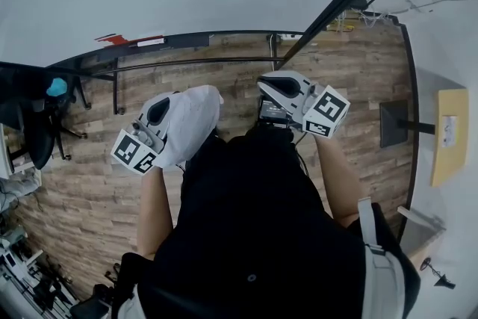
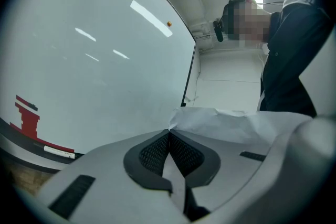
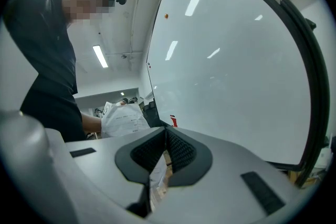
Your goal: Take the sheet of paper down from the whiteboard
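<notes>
Closest to the person's dark-clothed body, the left gripper (image 2: 169, 131) has its grey, mesh-padded jaws pressed together on a corner of the white, creased sheet of paper (image 2: 236, 122). The rest of the sheet spreads loosely to one side of the pinch. Such a tight nip at the edge looks like a way to carry something thin and limp without letting it slide out. In the head view the paper drapes over that gripper's front, hanging free above the brown wood-plank floor (image 1: 224, 78) and touching nothing else. The right gripper (image 3: 167, 131) is level beside it with its jaws closed on nothing; only floor shows through the gap lower down. It seems to be held idle, out of the sheet's way. Beyond both tools stands the large glossy whiteboard with a dark frame (image 2: 105, 60). No paper shows on its face, so the sheet is judged to be off the board and in hand. A small reddish dot (image 2: 169, 23) sits high on the board, perhaps a magnet, though it is too small to tell.
</notes>
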